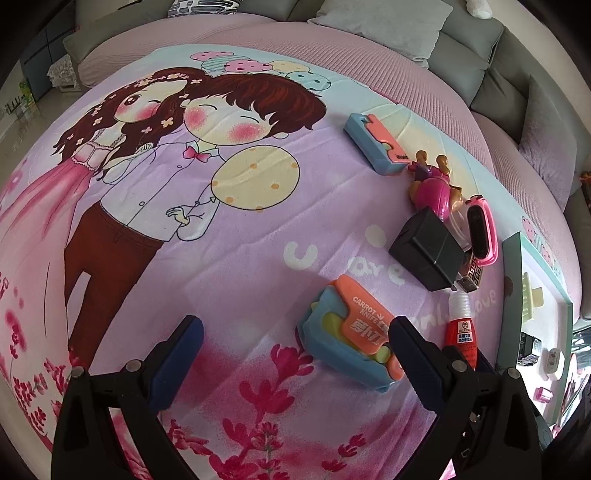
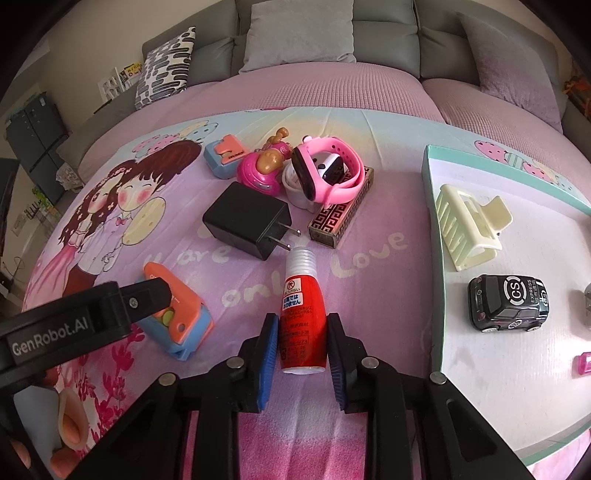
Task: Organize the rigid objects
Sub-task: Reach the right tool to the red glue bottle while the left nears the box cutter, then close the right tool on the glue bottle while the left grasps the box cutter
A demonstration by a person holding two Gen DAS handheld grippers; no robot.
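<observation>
Your things lie on a bed with a cartoon blanket and a grey sofa behind. On your right sits one white tray, with one hair clip and one toy car. You have two carrot knife toys, one near and one far, and one black plug. Your right gripper tilts down and squeezes the one red glue bottle. Your left gripper tilts down, wide apart, holding nothing.

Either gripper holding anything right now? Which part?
Right gripper is shut on the red glue bottle, fingers clamping its lower body near the base. Left gripper is open, holding nothing.
</observation>
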